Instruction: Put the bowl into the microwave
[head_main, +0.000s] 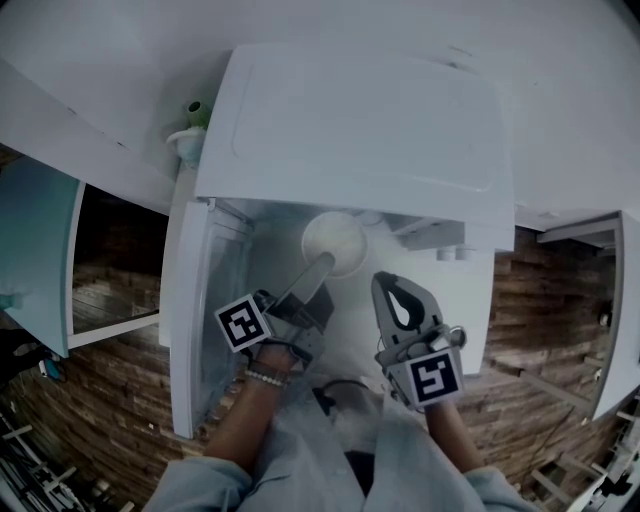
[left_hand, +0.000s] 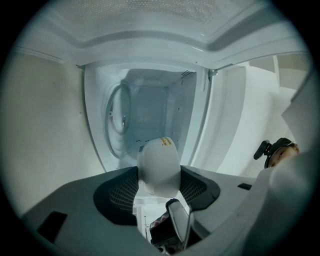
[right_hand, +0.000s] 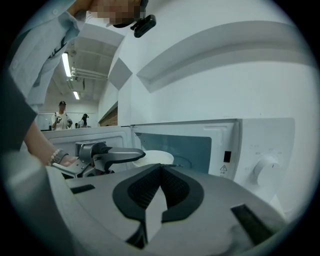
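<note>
Now left gripper (head_main: 324, 263) fingers clamp bowl (head_main: 335, 238) at microwave (head_main: 350, 120) mouth; right gripper (head_main: 385, 283) fingers together; door (head_main: 185, 330) open.

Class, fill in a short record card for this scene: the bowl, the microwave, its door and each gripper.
bowl: white, held by its rim at the microwave's opening
microwave: white, open
door: swung open on the person's left
left gripper: shut on the bowl
right gripper: jaws together, nothing between them, in front of the microwave
</note>
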